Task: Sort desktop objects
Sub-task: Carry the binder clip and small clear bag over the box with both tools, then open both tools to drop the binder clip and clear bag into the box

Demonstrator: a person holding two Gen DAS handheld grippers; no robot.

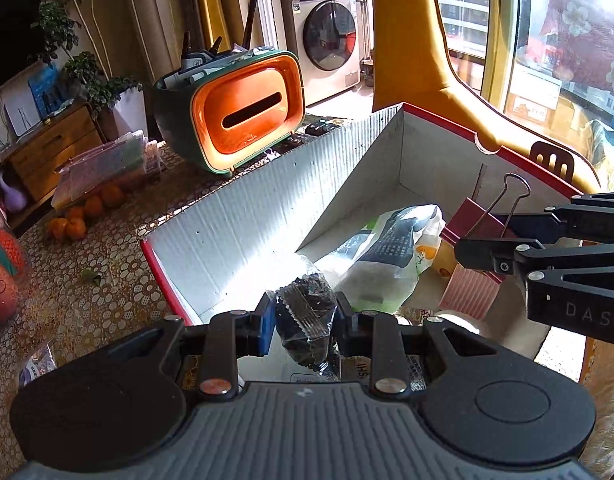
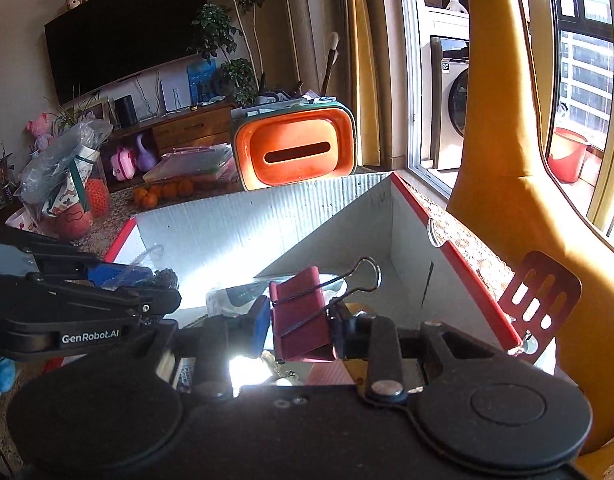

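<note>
The open cardboard box with white corrugated inner walls and red rim (image 1: 243, 216) is the landmark. Above its near edge, the left gripper (image 1: 305, 322) is closed around a dark snack in clear crinkled plastic wrap (image 1: 307, 312), pinched between both fingers. Toward the box's right side, the right gripper (image 2: 297, 320) is clamped on a dark red binder clip with wire handles (image 2: 303, 316), held over the interior. A white and green printed plastic pouch (image 1: 391, 248) lies on the box floor. Behind the box stands an orange and green tissue holder (image 1: 247, 112).
</note>
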